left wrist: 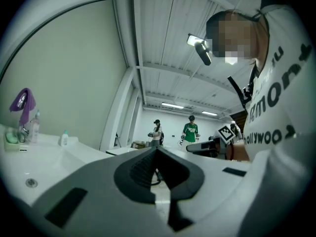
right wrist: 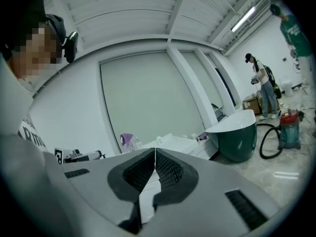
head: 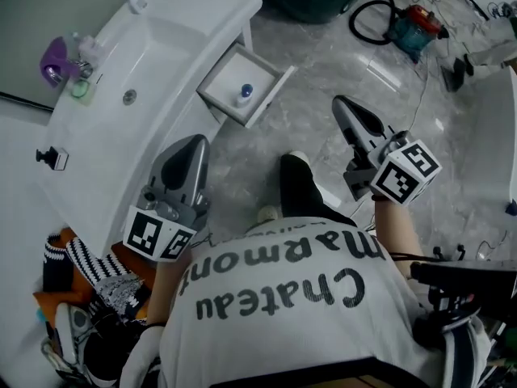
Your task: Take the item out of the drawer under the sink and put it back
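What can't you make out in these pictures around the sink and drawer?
Head view: label of the small bottle in the open drawer, too small.
Left gripper view: drawer not visible; shut left gripper fills the bottom.
Right gripper view: drawer not discernible behind shut right gripper.

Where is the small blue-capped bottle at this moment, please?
In the head view, upper centre, the blue-capped bottle sits inside the open drawer, which is pulled out beneath the white sink, on the sink's right side.

Head view steeply down over the sink (head: 202, 10); both gripper views level, same sink ahead.
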`<state>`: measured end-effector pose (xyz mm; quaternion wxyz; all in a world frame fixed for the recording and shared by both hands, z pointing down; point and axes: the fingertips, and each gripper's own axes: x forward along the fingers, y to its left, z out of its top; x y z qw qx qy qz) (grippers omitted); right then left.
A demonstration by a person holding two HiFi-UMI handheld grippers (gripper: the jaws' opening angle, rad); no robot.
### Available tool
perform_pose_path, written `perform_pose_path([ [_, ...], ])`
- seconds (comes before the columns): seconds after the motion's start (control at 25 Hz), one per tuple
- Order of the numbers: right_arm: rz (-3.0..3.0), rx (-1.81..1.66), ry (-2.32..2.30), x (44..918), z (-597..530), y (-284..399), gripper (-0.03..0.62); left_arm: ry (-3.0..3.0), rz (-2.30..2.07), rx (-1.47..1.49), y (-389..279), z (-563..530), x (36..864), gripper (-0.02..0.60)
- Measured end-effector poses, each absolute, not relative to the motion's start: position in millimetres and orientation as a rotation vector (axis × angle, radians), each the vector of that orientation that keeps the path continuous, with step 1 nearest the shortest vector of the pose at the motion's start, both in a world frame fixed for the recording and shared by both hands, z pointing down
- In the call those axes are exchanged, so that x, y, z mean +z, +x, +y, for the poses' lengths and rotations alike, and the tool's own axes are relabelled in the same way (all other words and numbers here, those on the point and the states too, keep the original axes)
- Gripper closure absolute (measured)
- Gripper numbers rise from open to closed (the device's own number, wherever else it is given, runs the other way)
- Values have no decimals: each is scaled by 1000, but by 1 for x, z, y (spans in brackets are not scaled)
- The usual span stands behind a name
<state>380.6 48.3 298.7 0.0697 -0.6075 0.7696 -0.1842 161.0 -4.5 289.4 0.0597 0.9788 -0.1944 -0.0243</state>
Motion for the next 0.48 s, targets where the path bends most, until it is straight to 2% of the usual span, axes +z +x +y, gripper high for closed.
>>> perform_pose_path([
  [0.48, 2453, -615, -1660, 305, -58, 441, 582, 2886, -819, 16, 220, -73, 319, 574],
])
